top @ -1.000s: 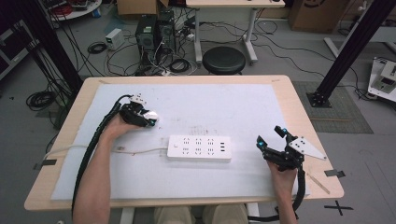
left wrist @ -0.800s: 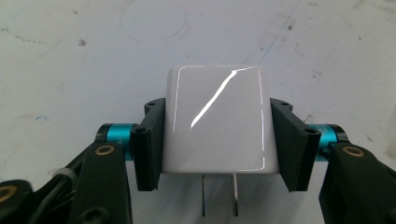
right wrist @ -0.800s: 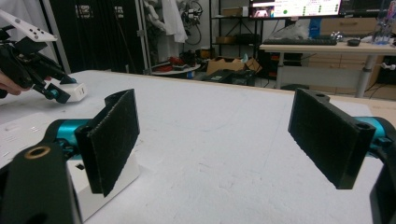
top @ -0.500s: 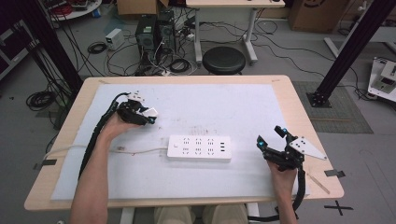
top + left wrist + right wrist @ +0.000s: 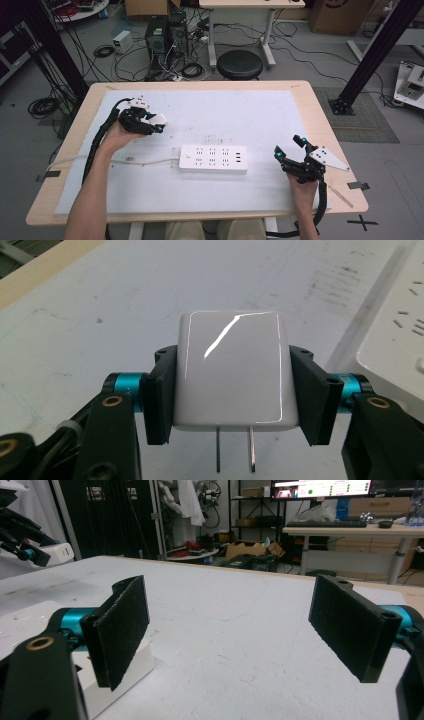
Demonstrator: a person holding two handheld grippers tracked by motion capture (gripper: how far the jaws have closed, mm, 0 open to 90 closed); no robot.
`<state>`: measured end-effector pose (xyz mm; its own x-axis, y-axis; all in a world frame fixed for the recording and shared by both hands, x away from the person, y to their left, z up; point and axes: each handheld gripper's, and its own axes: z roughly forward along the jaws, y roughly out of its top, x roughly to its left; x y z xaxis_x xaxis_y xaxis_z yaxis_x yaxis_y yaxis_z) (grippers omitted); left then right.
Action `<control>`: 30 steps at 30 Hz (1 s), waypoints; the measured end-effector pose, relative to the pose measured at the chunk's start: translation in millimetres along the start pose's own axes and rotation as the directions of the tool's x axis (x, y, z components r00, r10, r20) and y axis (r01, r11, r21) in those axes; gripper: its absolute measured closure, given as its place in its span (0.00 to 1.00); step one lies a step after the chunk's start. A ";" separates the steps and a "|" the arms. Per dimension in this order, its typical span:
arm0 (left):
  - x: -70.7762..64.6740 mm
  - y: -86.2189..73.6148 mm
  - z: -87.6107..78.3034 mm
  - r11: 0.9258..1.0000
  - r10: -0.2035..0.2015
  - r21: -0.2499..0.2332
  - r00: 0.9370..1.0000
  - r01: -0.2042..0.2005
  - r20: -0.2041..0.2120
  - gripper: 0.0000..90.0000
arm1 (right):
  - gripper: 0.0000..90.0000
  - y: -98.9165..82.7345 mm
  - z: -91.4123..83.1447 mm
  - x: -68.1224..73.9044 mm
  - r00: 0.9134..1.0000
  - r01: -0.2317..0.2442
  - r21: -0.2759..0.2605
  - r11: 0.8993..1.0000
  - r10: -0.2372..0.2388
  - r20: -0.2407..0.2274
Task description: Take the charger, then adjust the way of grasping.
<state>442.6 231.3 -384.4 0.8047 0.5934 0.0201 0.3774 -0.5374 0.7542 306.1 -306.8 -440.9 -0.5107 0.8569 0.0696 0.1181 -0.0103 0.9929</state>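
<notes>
- My left gripper [image 5: 235, 390] is clamped on a charger [image 5: 232, 370], a black pad pressed flat against each of its sides.
- The charger is a glossy white plastic block with rounded corners; a streak of light runs across its face, and two flat metal prongs [image 5: 235, 450] stick out of its near end toward the camera.
- In the high view the left gripper [image 5: 150, 122] holds the charger [image 5: 159, 119] above the table's left half, back and to the left of the power strip [image 5: 214, 159].
- The strip is a long white plastic bar with rounded ends and rows of socket slots, lying flat mid-table; a pale cord [image 5: 115, 161] runs from its left end toward the table's left edge.
- My right gripper [image 5: 240, 630] stands wide apart with nothing between its jaws; the pads [image 5: 122, 630] look like rough black foam on teal metal posts.
- In the high view it [image 5: 291, 150] sits near the right edge, just right of the strip.
- The table [image 5: 320, 125] is light wood covered by a scuffed, matte white sheet [image 5: 250, 115].
</notes>
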 end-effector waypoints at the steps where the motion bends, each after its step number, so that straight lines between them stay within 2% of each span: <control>1: -2.1 -0.2 -0.8 1.000 0.005 -0.001 1.000 -0.005 0.004 0.47 | 0.18 0.1 0.1 -0.1 1.000 0.001 0.000 1.000 -0.001 0.000; 8: -18.5 1.9 -2.3 1.000 0.027 0.007 0.999 -0.027 0.018 0.47 | 0.19 0.4 0.5 0.4 1.000 -0.013 0.012 1.000 0.013 -0.014; 12: -33.5 5.5 -2.3 0.999 0.051 0.004 0.998 -0.051 0.024 0.47 | 0.18 0.7 2.2 0.4 1.000 -0.008 0.025 1.000 0.009 -0.022; 16: -53.3 9.6 -2.8 0.997 0.082 -0.019 0.996 -0.081 0.021 0.47 | 0.18 1.0 3.0 3.0 1.000 0.007 0.038 0.999 -0.006 -0.026; 19: -67.5 12.7 -4.4 0.994 0.105 -0.036 0.994 -0.104 0.012 0.47 | 0.19 1.3 3.3 3.6 0.999 0.000 0.049 0.999 0.002 -0.041; 20: -67.5 12.7 -4.4 0.994 0.105 -0.036 0.994 -0.104 0.012 0.47 | 0.19 1.3 3.3 3.6 0.999 0.000 0.049 0.999 0.002 -0.041; 21: -78.1 15.0 -5.3 0.990 0.136 -0.049 0.991 -0.135 0.010 0.47 | 0.19 1.4 3.9 3.2 0.999 -0.004 0.052 0.999 0.006 -0.048; 22: -83.3 16.0 -5.2 0.988 0.145 -0.055 0.989 -0.144 0.010 0.47 | 0.19 2.1 5.7 3.6 0.998 -0.022 0.076 0.997 0.027 -0.063; 24: -83.3 16.0 -5.2 0.988 0.145 -0.055 0.989 -0.144 0.010 0.47 | 0.19 2.4 6.4 3.4 0.997 -0.019 0.082 0.996 0.026 -0.074; 25: -104.4 19.4 -3.8 0.980 0.183 -0.076 0.983 -0.182 0.010 0.47 | 0.19 3.1 7.8 4.1 0.993 -0.019 0.093 0.996 0.030 -0.118; 28: -121.0 22.2 -2.2 0.972 0.223 -0.084 0.975 -0.222 0.003 0.47 | 0.19 3.8 8.6 4.5 0.990 -0.015 0.103 0.995 0.029 -0.137; 29: -126.5 22.8 -1.5 0.968 0.234 -0.088 0.972 -0.233 0.001 0.47 | 0.19 4.3 7.6 5.4 0.988 -0.037 0.112 0.993 0.053 -0.143; 30: -126.5 22.8 -1.5 0.968 0.234 -0.088 0.972 -0.233 0.001 0.47 | 0.19 4.3 7.6 5.4 0.988 -0.037 0.112 0.993 0.053 -0.143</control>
<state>348.7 144.8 -368.7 0.8712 0.4503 0.1956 0.1373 -0.6061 0.7834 310.3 -298.3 -437.1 -0.6203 0.7726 0.1352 0.2317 0.0158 0.9727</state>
